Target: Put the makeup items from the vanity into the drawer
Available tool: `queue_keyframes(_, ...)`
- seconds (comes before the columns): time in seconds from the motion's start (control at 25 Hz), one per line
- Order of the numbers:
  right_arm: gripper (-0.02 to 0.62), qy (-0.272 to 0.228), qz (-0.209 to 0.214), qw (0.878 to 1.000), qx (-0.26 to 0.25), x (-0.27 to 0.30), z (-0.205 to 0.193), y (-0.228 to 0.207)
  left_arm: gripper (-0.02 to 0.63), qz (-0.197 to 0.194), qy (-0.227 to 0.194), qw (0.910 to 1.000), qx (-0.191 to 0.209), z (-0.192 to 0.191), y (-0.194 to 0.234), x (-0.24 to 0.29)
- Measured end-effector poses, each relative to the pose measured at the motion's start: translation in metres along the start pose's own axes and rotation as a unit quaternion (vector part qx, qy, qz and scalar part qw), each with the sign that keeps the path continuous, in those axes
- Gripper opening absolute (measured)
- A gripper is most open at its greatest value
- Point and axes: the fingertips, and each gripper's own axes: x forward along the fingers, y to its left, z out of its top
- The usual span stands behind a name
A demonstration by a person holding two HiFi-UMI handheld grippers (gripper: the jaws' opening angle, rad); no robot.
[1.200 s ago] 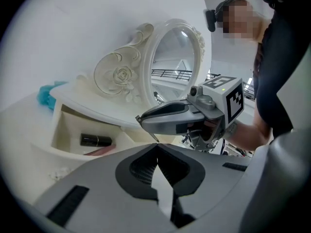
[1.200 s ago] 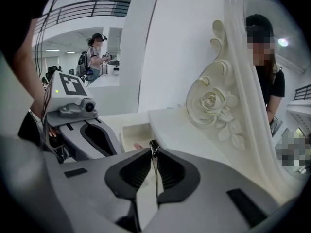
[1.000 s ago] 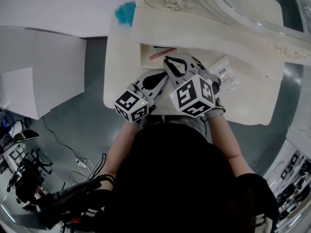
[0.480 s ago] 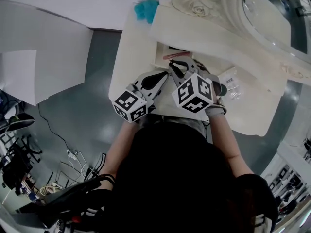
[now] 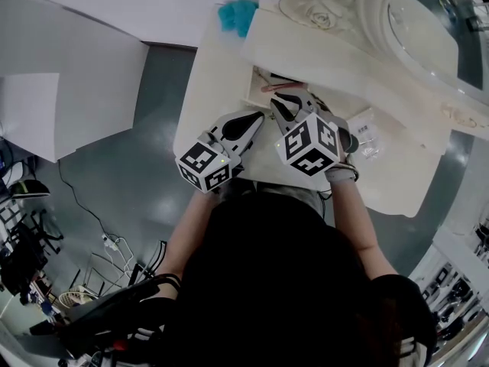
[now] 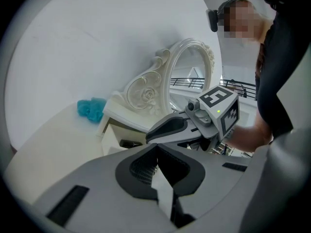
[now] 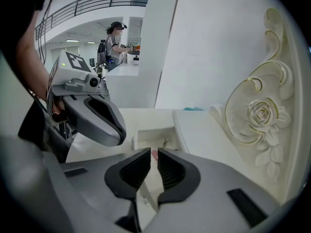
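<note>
The cream vanity's drawer (image 5: 254, 102) stands pulled out. My right gripper (image 5: 278, 98) points down into it, jaws nearly together and shut on a thin pink makeup pencil (image 5: 267, 88). The pencil's pink end shows between the tips (image 7: 154, 154) in the right gripper view. My left gripper (image 5: 257, 118) hovers just left of the right one, in front of the drawer, shut with nothing in it (image 6: 157, 147). A dark item (image 6: 130, 143) lies inside the drawer. A clear plastic packet (image 5: 368, 132) rests on the vanity top, right of my right hand.
An ornate oval mirror (image 5: 416, 29) rises at the vanity's back. A teal fluffy thing (image 5: 237, 14) lies at the back left corner. Grey floor and a white wall lie to the left. A person (image 7: 114, 42) stands far off at a counter.
The right gripper has sunk a little into the drawer with the pink pencil. The left gripper has slid slightly sideways. The head view has shifted.
</note>
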Motion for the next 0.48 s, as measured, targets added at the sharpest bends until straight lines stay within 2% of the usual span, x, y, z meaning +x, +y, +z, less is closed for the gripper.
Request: queue_keyframes(0.48, 0.054, -0.006, -0.003, 1.0, 0.026, -0.011, -0.011, 0.003, 0.014, -0.01, 0.006, 0.9999, 0.004, -0.002, -0.008, 0.006)
